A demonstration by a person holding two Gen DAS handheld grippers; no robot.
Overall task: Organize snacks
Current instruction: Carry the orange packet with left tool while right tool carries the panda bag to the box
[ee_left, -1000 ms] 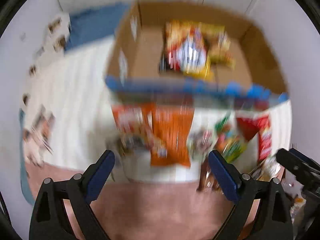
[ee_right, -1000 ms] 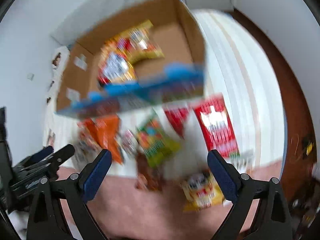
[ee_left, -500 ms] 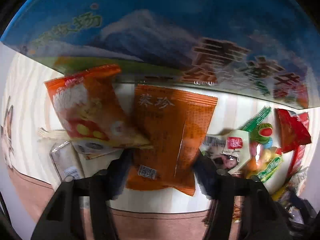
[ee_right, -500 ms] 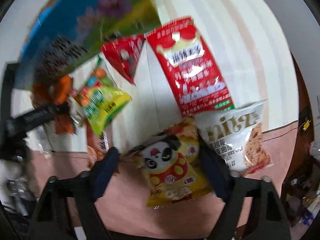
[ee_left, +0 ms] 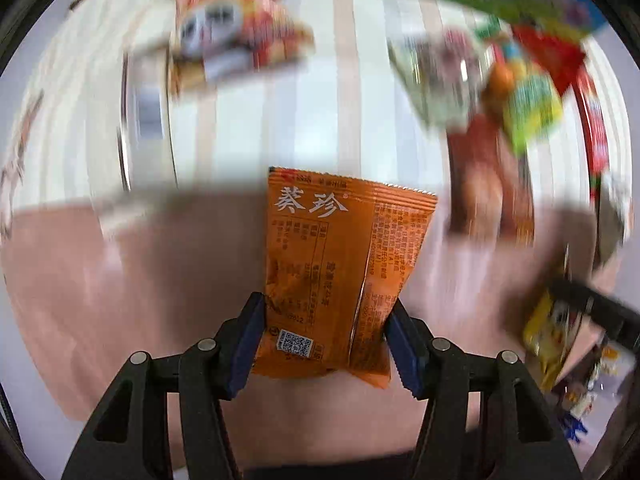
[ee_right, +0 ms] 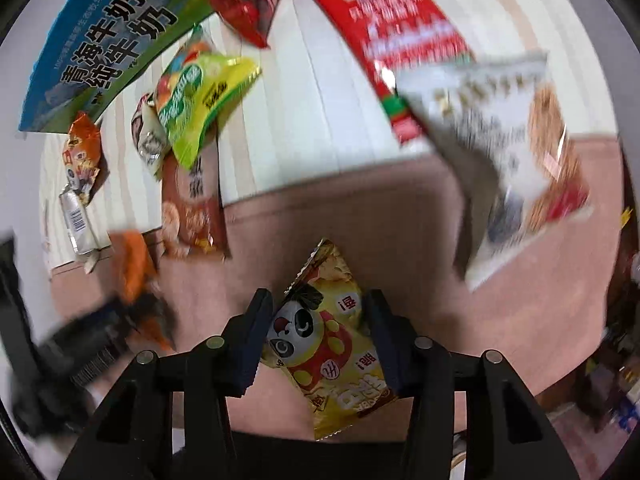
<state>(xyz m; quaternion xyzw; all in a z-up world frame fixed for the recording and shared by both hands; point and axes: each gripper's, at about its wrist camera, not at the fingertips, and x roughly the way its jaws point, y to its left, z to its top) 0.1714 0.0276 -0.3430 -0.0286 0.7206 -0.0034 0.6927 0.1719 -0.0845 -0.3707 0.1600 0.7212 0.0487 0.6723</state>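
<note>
the left gripper [ee_left: 325, 334] has its blue-padded jaws drawn in narrow, clamped on the lower part of a flat orange foil snack packet with white lettering [ee_left: 340, 264], the pads pressing its two side edges. the packet stands up toward 12 o'clock over the pink surface [ee_left: 132, 280]. the right gripper [ee_right: 318, 340] has just been closing and now pinches a yellow foil packet printed with a panda [ee_right: 320, 336] between its pads, the packet tilted with one corner toward 12 o'clock.

the rest of the snacks lie on the cream striped cloth [ee_right: 320, 120]: a green and yellow candy bag [ee_right: 200, 96] at 10 o'clock, a long red packet [ee_right: 392, 28] at 1 o'clock, a white bag with biscuit pictures [ee_right: 504, 148] at 2 o'clock. the blue and green printed carton [ee_right: 108, 44] sits at 11 o'clock.

what worries me: both grips are on the edges of slippery, puffy foil. a quick swing toward the carton could let the packet slide or twist out. the two grippers are near each other, so they could knock together.
</note>
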